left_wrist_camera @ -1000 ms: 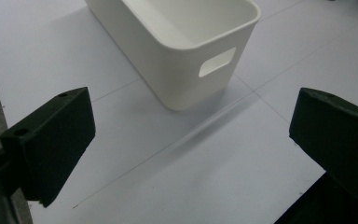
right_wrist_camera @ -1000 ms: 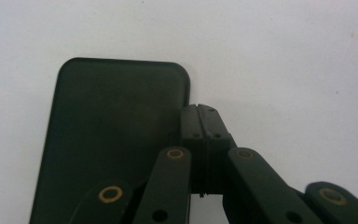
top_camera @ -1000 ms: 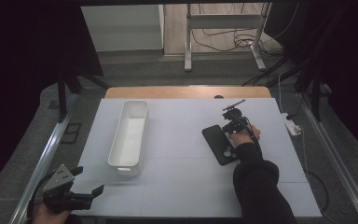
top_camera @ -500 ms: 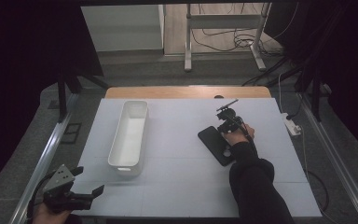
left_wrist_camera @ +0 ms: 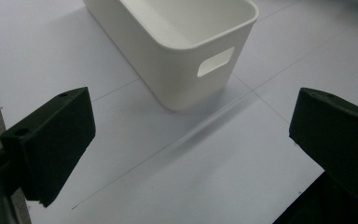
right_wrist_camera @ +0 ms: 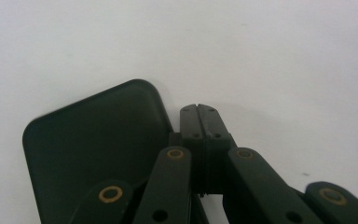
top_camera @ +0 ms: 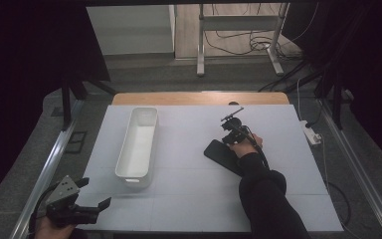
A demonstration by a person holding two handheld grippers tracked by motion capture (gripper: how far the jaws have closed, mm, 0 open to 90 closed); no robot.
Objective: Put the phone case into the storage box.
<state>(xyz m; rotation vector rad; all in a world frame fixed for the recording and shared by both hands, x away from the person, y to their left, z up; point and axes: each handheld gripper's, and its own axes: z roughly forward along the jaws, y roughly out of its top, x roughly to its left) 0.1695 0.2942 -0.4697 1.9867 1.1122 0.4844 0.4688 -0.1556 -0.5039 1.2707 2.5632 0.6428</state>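
Flat black rounded-corner slab [right_wrist_camera: 93, 144] lay lower left of the frame, just beside the right tool [right_wrist_camera: 198, 108] (jaws pressed together, gripping nothing); left tool [left_wrist_camera: 191, 140] gaped open.

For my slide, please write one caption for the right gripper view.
Shut right claw pressed jaw to jaw beside the rounded corner of a flat black slab on the white table.

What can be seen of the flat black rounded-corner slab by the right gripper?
The flat black rounded-corner slab looks thin, matte and smooth, like plastic or rubber. It lies flat on the white table, turned askew to its edges, well right of the white bin. The right gripper, jaws shut, has its tips at the slab's edge; whether they touch is unclear.
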